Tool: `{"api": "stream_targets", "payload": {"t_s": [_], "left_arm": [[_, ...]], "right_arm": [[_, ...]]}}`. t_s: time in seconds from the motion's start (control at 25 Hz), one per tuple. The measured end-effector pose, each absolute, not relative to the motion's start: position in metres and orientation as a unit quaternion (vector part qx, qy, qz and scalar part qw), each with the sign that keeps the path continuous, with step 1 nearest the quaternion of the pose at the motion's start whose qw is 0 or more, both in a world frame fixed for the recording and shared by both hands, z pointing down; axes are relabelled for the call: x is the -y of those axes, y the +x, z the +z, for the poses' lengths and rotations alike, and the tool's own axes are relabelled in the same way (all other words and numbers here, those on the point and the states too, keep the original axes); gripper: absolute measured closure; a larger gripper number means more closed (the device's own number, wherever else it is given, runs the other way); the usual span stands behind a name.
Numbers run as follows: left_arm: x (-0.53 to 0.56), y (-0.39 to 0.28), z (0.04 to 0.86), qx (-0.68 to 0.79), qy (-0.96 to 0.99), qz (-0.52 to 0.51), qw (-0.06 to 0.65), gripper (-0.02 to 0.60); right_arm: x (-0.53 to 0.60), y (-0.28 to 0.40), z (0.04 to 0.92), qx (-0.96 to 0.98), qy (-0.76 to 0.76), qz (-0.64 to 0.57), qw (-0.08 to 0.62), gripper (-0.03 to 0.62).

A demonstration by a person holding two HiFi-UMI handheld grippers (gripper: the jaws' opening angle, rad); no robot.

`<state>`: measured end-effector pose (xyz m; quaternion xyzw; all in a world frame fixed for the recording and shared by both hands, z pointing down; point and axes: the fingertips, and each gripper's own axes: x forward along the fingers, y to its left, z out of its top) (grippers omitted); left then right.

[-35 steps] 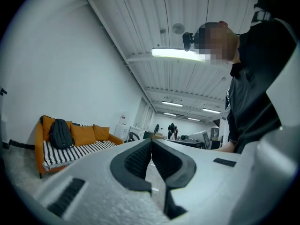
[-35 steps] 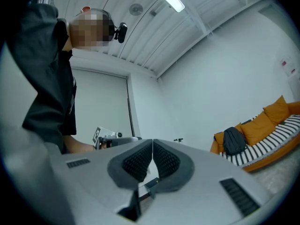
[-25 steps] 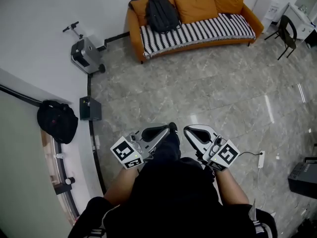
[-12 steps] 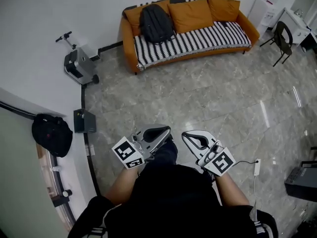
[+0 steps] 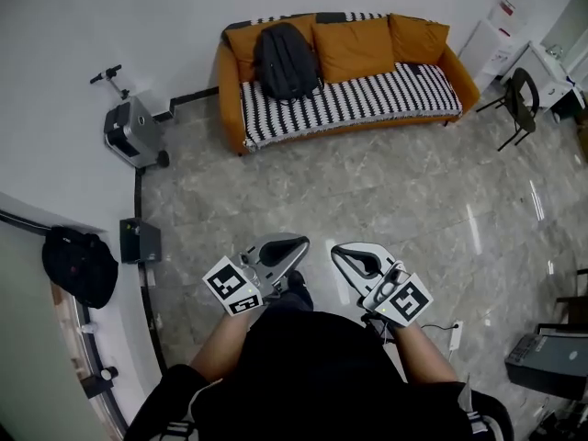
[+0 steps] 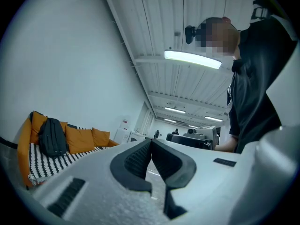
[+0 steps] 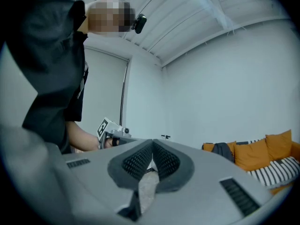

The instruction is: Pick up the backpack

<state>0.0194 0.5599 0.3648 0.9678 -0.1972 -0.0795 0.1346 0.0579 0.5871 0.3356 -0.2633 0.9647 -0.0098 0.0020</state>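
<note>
- Backpack [image 5: 286, 60]: one, dark, propped upright at one end of the single orange sofa [image 5: 367, 99].
- Three orange cushions [image 5: 351, 49] line the sofa's back.
- Two grippers, well apart from the sofa: the left gripper [image 5: 299, 243] and right gripper [image 5: 336, 250] both have jaws pressed together, holding nothing.
- One other black bag [image 5: 78, 265] sits by the side wall.

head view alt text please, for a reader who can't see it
A dark grey backpack leans on an orange sofa with a striped seat cover, across a grey tiled floor. Nearer, a person holds two grey two-jaw grippers, the left gripper and the right gripper, both shut and empty.
</note>
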Motion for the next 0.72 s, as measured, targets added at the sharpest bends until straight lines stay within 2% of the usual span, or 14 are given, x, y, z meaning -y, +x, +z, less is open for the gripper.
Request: {"api": "stream_targets", "payload": {"t_s": [0.72], "left_arm": [[-0.443,-0.013,0.379,0.233,0.956,-0.095,0.151,0.560]], "right_arm": [[-0.454,0.043,0.337,-0.962,-0.270,-0.040,0.010,0.568]]}}
